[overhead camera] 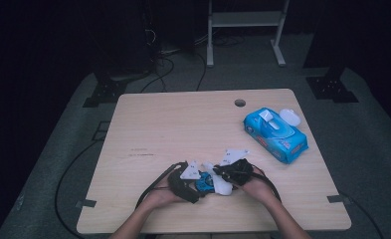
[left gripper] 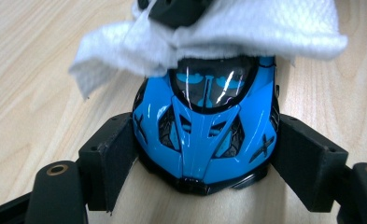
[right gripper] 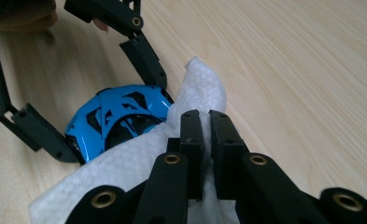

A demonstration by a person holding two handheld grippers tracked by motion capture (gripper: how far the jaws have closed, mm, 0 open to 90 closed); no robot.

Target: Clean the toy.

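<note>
Blue toy car wiped with a white cloth near the tabletop's front edge

The left tool [left gripper: 204, 154] clamps the blue toy car [left gripper: 204, 126] by its sides, one pad against each flank of the nose, and the car rests on the tabletop [overhead camera: 183, 124] close to the middle of the front edge. The right tool [right gripper: 207, 135] has its jaws pinched tight on a white wipe [right gripper: 125, 172], which drapes over the car's roof and rear and lies against its windscreen. A blue pack of wipes [overhead camera: 275, 134] with its white lid flipped open lies near the right edge, well apart from the car; its printing is too small to read, and the car carries no legible lettering
</note>
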